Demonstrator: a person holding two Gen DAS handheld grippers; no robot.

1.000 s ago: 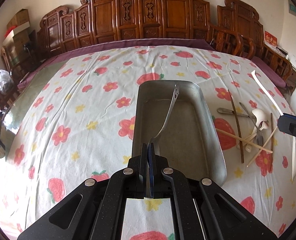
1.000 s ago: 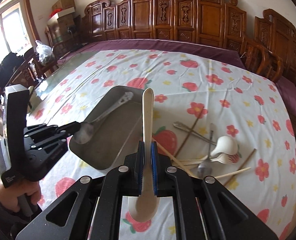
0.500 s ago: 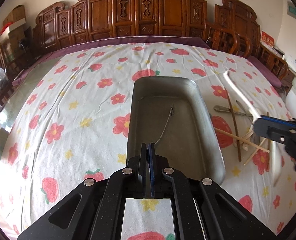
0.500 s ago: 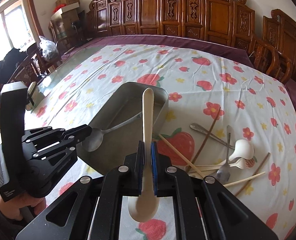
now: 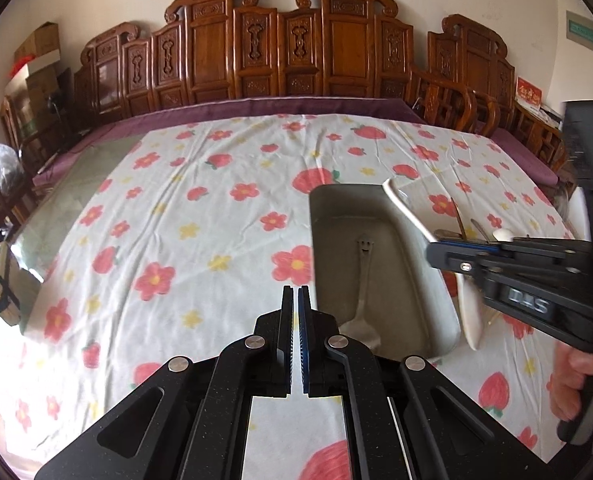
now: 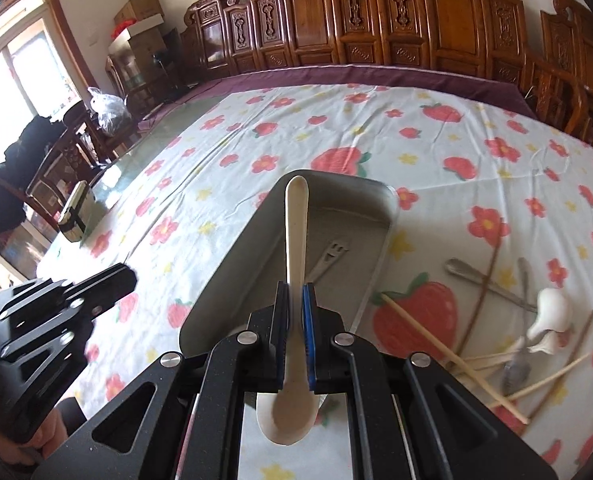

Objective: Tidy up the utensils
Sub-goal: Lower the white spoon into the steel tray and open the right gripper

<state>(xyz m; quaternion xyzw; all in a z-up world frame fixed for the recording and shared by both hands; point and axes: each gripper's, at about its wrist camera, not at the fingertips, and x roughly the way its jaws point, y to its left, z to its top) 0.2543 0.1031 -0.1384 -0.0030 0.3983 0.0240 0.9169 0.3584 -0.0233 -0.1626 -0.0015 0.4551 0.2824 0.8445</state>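
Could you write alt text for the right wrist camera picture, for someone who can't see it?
The right gripper clamps a white spoon above a metal tray on a flowered tablecloth. Loose chopsticks and spoons lie right of it.

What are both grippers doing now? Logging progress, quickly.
Left gripper: closed, empty.
Right gripper: closed on the white spoon.
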